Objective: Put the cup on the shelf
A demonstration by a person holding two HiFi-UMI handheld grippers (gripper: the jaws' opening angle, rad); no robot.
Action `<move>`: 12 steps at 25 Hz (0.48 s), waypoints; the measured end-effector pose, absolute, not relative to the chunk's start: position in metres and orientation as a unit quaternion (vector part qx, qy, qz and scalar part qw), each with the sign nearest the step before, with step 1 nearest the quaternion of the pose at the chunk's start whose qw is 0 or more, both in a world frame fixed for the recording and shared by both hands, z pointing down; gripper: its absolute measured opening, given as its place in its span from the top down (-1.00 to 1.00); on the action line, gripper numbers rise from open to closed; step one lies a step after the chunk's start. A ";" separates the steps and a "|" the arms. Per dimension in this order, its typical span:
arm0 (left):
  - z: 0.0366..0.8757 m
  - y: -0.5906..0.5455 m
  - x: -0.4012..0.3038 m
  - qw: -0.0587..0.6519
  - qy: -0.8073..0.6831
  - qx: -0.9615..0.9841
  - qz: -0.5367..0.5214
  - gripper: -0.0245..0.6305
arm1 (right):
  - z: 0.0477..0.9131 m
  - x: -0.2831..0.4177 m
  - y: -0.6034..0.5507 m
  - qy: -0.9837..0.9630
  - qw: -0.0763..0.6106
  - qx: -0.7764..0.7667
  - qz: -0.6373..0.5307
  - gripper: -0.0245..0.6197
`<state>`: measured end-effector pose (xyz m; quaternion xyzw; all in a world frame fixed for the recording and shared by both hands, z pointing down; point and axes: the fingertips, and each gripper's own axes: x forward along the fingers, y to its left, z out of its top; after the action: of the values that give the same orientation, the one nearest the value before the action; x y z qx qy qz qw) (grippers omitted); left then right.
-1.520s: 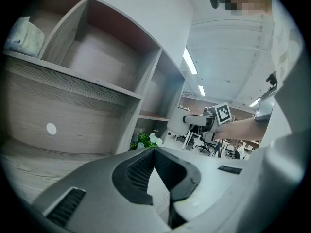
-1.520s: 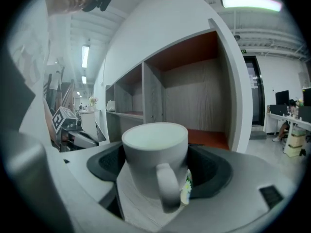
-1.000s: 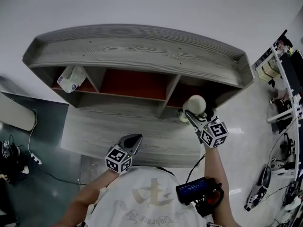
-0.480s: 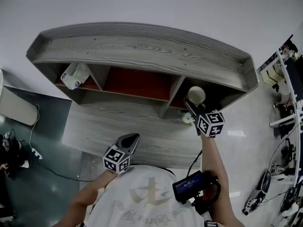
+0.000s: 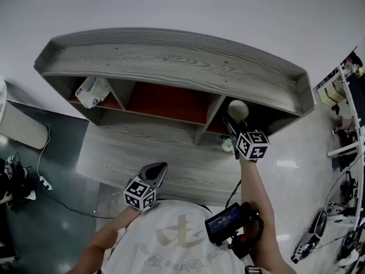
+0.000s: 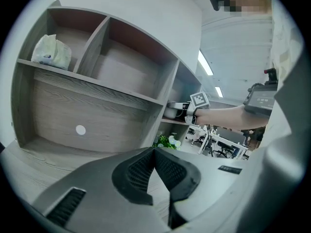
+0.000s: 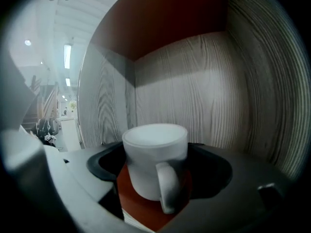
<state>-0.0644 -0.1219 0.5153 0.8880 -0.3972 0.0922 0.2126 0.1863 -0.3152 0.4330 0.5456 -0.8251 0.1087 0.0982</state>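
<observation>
The right gripper (image 7: pixel 158 163) has its two jaws closed on the white cup (image 7: pixel 154 152), one jaw on each side of the cup's body. The cup stands upright, with its handle turned toward the camera. The left gripper (image 6: pixel 155 155) has its jaws pressed together at the tips and holds nothing. In the head view it (image 5: pixel 156 172) hangs low, close to the person's body, well apart from the right gripper (image 5: pixel 232 128).

The grey wooden shelf (image 5: pixel 171 61) is wide, with a curved top board and three compartments in one row. Under these compartments a broad wooden board (image 5: pixel 165 156) extends toward the person. The cup (image 5: pixel 238 109) is at the mouth of the right compartment. In the right gripper view, wooden walls surround it, with one red panel above and a red surface directly below. It is not clear whether the cup's bottom touches this red surface.

A white packet (image 5: pixel 92 91) lies in the left compartment. A small plant (image 5: pixel 226 144) with green leaves and pale flowers stands on the lower level, just beside the right gripper. A dark device (image 5: pixel 231 226) with a screen is strapped on the right forearm.
</observation>
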 end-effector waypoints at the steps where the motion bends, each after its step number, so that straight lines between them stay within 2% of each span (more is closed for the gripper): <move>1: 0.516 -0.122 -0.064 0.213 -0.398 0.888 0.093 0.92 | 0.433 0.186 -0.317 -0.825 0.098 0.546 0.110 -0.34; 12: 0.520 -0.127 -0.062 0.217 -0.397 0.886 0.098 0.92 | 0.435 0.186 -0.322 -0.824 0.091 0.549 0.105 -0.36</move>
<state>-0.0616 -0.1265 0.5204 0.8865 -0.3969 0.0977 0.2170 0.1860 -0.3217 0.4355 0.5492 -0.8240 0.1050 0.0914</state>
